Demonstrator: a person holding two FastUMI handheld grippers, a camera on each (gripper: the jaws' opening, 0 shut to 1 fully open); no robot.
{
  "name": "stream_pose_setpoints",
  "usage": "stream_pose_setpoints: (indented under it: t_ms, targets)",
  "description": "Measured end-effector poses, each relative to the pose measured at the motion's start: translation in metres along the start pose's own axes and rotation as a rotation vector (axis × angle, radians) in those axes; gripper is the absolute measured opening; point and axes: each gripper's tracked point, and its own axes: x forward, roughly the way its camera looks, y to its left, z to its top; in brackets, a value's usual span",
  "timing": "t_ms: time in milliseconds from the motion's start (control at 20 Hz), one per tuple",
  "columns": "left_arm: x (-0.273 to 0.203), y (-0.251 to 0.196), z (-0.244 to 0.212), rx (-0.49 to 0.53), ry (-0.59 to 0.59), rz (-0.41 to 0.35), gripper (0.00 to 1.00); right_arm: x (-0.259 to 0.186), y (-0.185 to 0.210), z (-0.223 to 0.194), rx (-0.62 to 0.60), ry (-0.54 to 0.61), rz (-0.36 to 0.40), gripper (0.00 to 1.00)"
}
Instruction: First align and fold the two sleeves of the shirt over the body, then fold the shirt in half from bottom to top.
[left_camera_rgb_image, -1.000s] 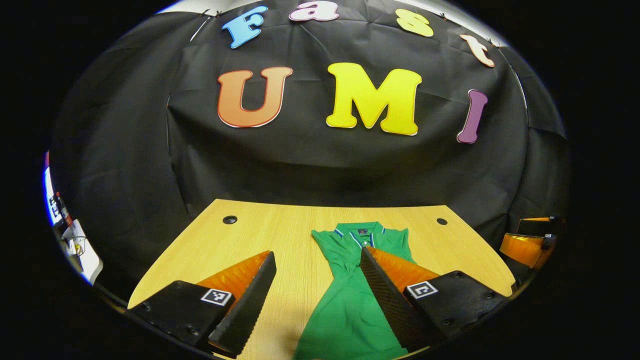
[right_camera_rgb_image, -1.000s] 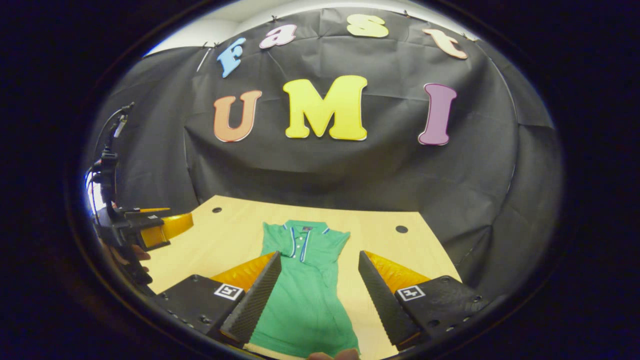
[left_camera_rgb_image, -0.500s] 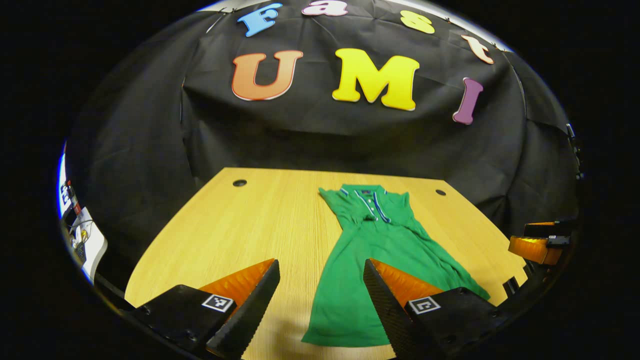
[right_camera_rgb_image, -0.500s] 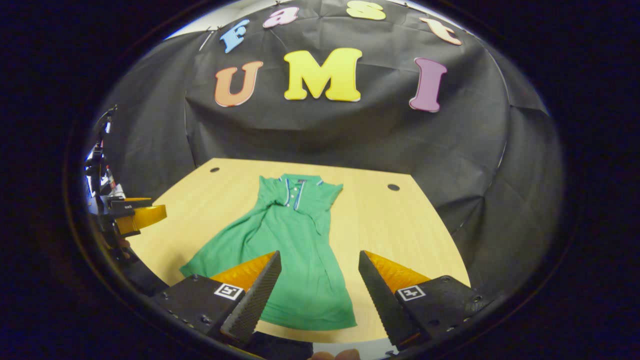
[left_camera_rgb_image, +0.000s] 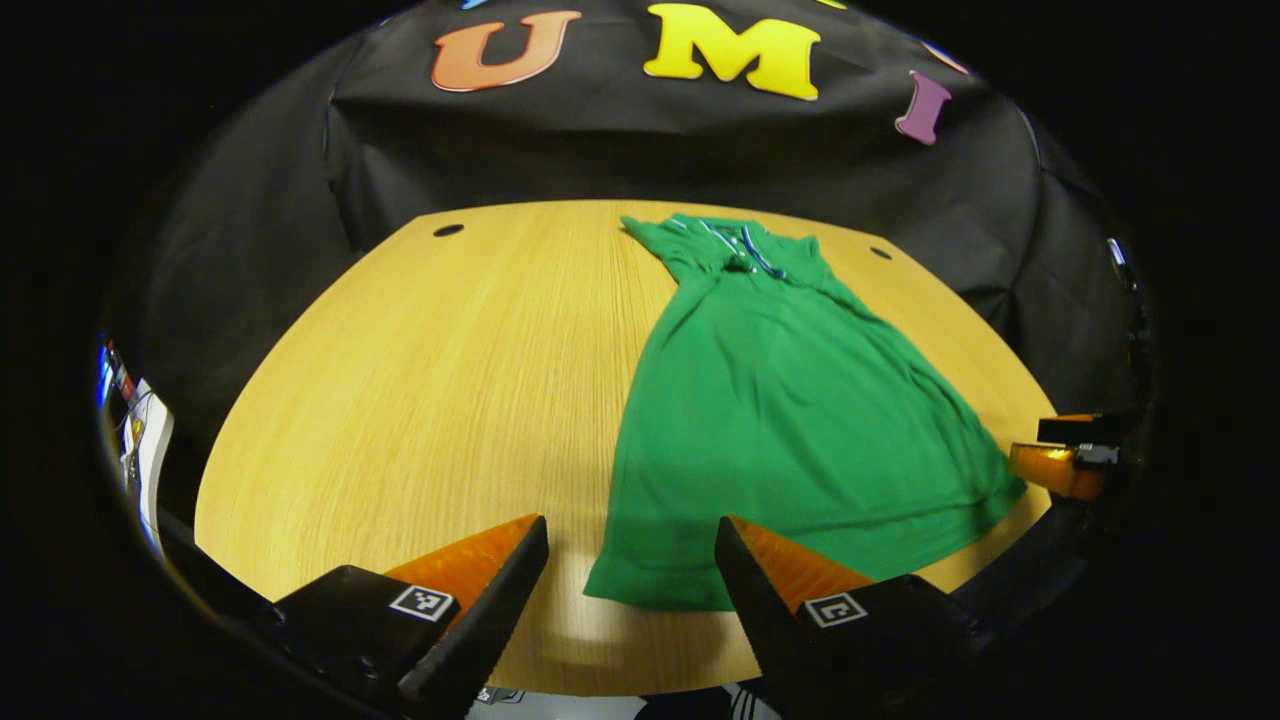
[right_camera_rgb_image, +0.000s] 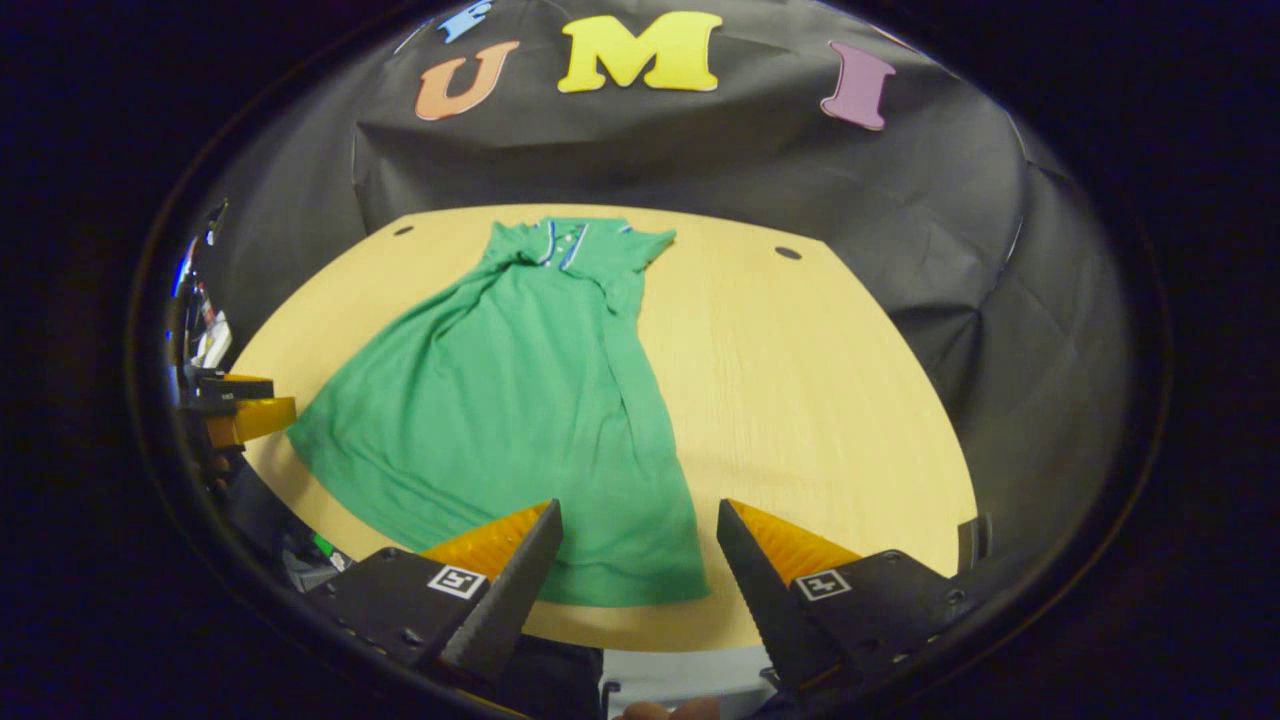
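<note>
Green polo shirt (left_camera_rgb_image: 790, 420) runs 6-to-12 on the wooden table (left_camera_rgb_image: 420, 380); both grippers (left_camera_rgb_image: 630, 600) (right_camera_rgb_image: 638, 590) gape empty at its hem.

left gripper (left_camera_rgb_image: 630, 560) and right gripper (right_camera_rgb_image: 638, 545) look alike: each has two long wedge-shaped jaws with ridged inner faces, set on black blocks held by small screws, each block carrying a square black-and-white marker.
</note>
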Motion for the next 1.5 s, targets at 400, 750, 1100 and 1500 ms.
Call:
stream_pose_setpoints:
  t_ms: [400, 750, 1100, 1500]
  targets:
    - [0.016, 0.001, -0.014, -0.006, 0.069, 0.032, 1.0, 0.022, -0.008, -0.018, 0.003, 0.08, 0.024, 0.96]
    - [0.017, -0.021, -0.021, 0.001, 0.102, 0.035, 0.81, 0.028, 0.013, -0.027, 0.033, 0.111, 0.101, 0.51]
    - [0.008, -0.035, -0.015, -0.028, 0.096, -0.027, 0.06, 0.014, 0.025, -0.018, 0.099, 0.147, 0.146, 0.0]
    - [-0.026, -0.034, 0.049, -0.027, -0.032, -0.099, 0.06, -0.021, 0.025, 0.041, 0.156, 0.042, 0.2, 0.0]
